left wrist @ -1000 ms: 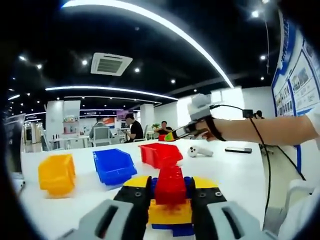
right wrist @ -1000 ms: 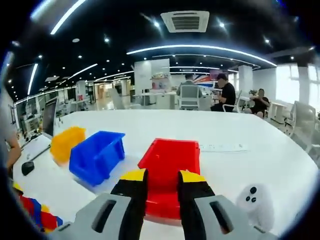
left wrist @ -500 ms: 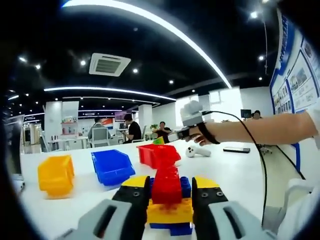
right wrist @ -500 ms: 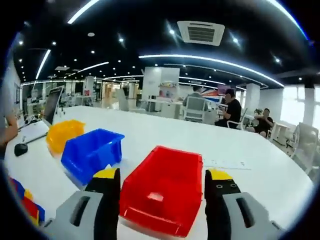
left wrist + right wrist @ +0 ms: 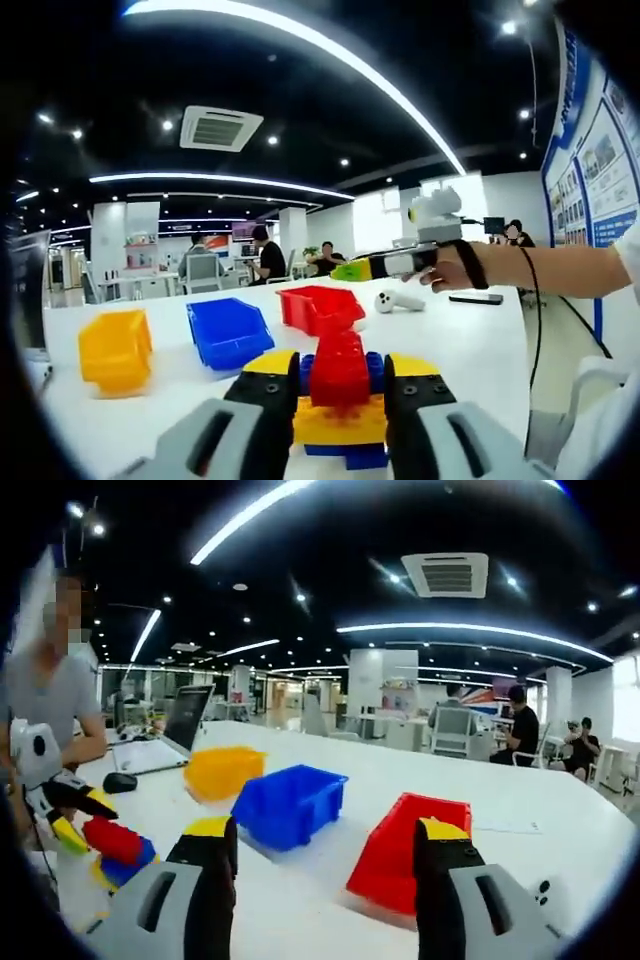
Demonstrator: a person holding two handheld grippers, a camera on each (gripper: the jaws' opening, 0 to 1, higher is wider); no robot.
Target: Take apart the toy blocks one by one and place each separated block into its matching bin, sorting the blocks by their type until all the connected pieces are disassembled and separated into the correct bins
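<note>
- In the left gripper view, my left tongs (image 5: 340,400) sit at the bottom centre, their yellow-tipped black jaws closed against the sides of the block stack (image 5: 340,400).
- The block stack is a chunky studded red piece on top, a yellow layer under it, and blue showing at the shoulders and along the bottom edge; it is held above the white bench (image 5: 470,350).
- Beyond it, across the middle of that frame, three bins stand in a row on the bench: yellow bin (image 5: 115,350) at left, blue bin (image 5: 228,331) in the middle, red bin (image 5: 318,306) to the right of centre, directly behind the stack.
- At the right, a hand (image 5: 455,268) on an outstretched arm holds my right tongs (image 5: 352,270) above the bench, pointing left, beyond the red bin.
- In the right gripper view, the right tongs (image 5: 320,865) stand wide apart at the bottom with nothing between them.
- There the red bin (image 5: 410,850) lies at lower right, the blue bin (image 5: 290,802) at centre, the yellow bin (image 5: 222,771) beyond it to the left.
- At lower left of that frame the block stack (image 5: 115,845) shows red over blue and yellow, gripped by the left tongs (image 5: 85,820).
- A white controller (image 5: 398,301) rests on the bench right of the red bin.
</note>
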